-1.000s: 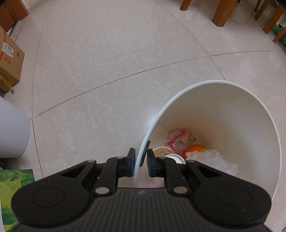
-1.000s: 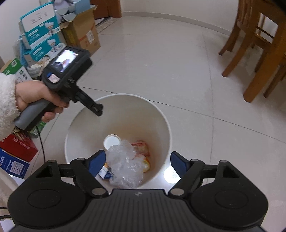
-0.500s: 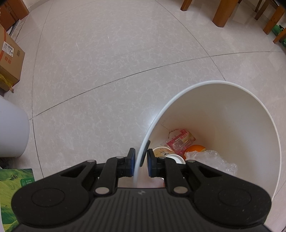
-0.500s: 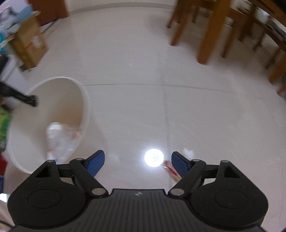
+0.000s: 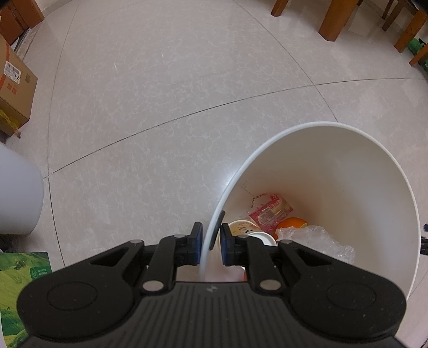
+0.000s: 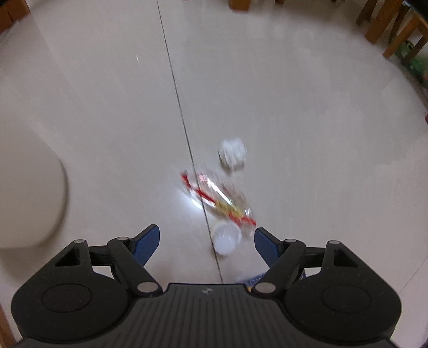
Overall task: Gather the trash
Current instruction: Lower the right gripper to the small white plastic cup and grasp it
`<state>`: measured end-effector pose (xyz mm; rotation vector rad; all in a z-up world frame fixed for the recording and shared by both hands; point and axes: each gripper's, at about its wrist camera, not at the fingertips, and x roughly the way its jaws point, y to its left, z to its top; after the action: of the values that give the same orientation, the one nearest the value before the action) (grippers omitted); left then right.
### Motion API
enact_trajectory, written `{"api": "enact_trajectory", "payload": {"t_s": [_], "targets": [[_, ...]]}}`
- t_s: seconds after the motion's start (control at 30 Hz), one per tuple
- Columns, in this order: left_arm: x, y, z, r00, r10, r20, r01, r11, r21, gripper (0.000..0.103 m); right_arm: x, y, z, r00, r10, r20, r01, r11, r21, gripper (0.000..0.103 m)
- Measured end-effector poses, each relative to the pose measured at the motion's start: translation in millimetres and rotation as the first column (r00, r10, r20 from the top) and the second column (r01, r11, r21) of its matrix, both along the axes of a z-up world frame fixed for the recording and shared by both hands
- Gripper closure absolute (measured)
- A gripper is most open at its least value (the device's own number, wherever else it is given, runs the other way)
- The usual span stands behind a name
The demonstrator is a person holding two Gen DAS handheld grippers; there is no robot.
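Note:
My left gripper (image 5: 209, 245) is shut on the rim of the white trash bin (image 5: 347, 171). Inside the bin lie a red snack wrapper (image 5: 268, 212), an orange peel (image 5: 291, 222), a paper cup (image 5: 243, 227) and crumpled clear plastic (image 5: 321, 241). In the blurred right wrist view my right gripper (image 6: 207, 242) is open and empty above the tiled floor. Ahead of it lie a clear wrapper with red and yellow stripes (image 6: 219, 196), a small white round lid (image 6: 226, 238) and a crumpled white wad (image 6: 232, 153). The bin's outer wall (image 6: 29, 192) is at the left edge.
Cardboard boxes (image 5: 14, 88) stand at the far left, with a white cylinder (image 5: 16, 195) and a green carton (image 5: 24, 270) near them. Wooden chair and table legs (image 5: 335, 18) line the far right. More chair legs (image 6: 388, 24) show at the upper right.
My right gripper has swung away from over the bin to the right, and now faces litter on the floor. The left gripper has stayed clamped on the rim.

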<state>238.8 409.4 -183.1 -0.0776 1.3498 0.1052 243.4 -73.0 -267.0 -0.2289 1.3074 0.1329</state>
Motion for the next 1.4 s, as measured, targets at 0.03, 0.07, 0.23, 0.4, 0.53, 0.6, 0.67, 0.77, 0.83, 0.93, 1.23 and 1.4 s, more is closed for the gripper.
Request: {"api": "enact_trajectory", "payload": {"t_s": [0.03,0.07,0.23,0.4,0.53,0.6,0.67,0.77,0.83,0.93,1.23,1.4], "targets": [[0,0,0,1.000,0.000,-0.001,0.000,1.000,0.000,0.091,0,-2,-10,1.000,-0.009,-0.016,0.009,1.000,-0.004,0.024],[1,0,0,1.000,0.000,-0.001,0.000,1.000,-0.001,0.091,2,-4,-19,0.999,-0.017,-0.032,0.017,1.000,-0.007,0.024],[0,-1,1,1.000,-0.008,0.000,0.008,1.000,0.008,0.091,2,-6,-55,0.997,-0.040,-0.070,0.038,0.999,-0.037,0.033],[0,-1,1,1.000,-0.010,0.001,0.010,1.000,0.009,0.091,4,-4,-73,0.995,-0.055,-0.083,0.053,0.998,-0.027,0.041],[0,-3,0,1.000,-0.015,0.002,0.015,1.000,0.017,0.091,9,-5,-77,0.995,-0.063,-0.081,0.062,0.998,-0.019,0.047],[0,-4,0,1.000,-0.013,0.001,0.012,1.000,0.018,0.091,11,-5,-80,0.994,-0.068,-0.082,0.066,0.998,-0.024,0.050],[-1,-4,0,1.000,-0.013,0.001,0.013,1.000,0.018,0.091,11,-6,-80,0.994,-0.069,-0.081,0.067,0.997,-0.028,0.053],[-1,-4,0,1.000,-0.010,0.001,0.010,1.000,0.017,0.091,13,-9,-81,0.993,-0.080,-0.082,0.078,0.997,-0.019,0.061],[-1,-4,0,1.000,-0.011,0.001,0.011,1.000,0.017,0.091,13,-9,-81,0.994,-0.077,-0.077,0.075,0.997,-0.023,0.067],[-1,-3,0,1.000,-0.009,0.001,0.009,1.000,0.014,0.091,13,-9,-82,0.994,-0.079,-0.078,0.077,0.997,-0.024,0.067],[-1,-4,0,1.000,-0.015,0.001,0.015,1.000,0.024,0.090,7,6,-48,0.997,-0.031,-0.077,0.030,0.999,-0.010,0.067],[-1,-4,0,1.000,-0.012,0.000,0.012,1.000,0.021,0.090,-3,21,9,0.999,0.014,-0.046,-0.012,0.999,0.049,0.067]]}}
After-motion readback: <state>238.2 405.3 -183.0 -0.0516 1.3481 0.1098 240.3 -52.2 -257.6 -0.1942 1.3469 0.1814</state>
